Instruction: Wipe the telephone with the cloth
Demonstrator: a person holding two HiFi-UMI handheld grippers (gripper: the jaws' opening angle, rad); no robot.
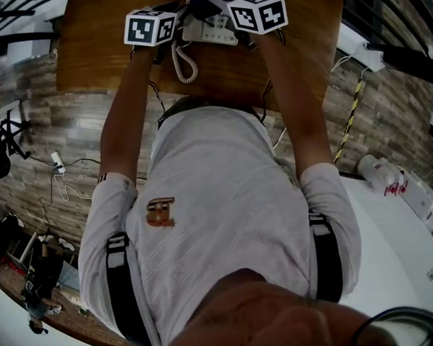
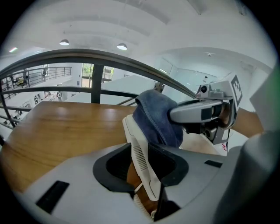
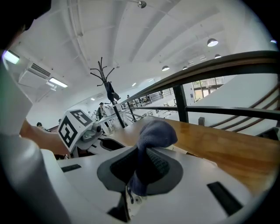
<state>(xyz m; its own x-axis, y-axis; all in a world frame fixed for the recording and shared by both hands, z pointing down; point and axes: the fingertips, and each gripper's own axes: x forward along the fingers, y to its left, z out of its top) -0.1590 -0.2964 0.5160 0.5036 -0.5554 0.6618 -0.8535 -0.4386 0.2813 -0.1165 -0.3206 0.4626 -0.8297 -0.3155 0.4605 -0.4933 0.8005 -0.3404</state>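
Two tongs are held over the wooden table [image 1: 85, 56]. The left tongs [image 2: 141, 171] are clamped on the white telephone handset [image 2: 139, 153], which stands tilted on edge between the jaws. Its coiled cord [image 1: 185, 65] lies on the table. The right tongs [image 3: 141, 168] are clamped on the blue cloth [image 3: 153, 133], and the bunched cloth is pressed against the upper end of the handset. The telephone base [image 1: 211, 32] sits on the table between the two marker cubes, partly hidden.
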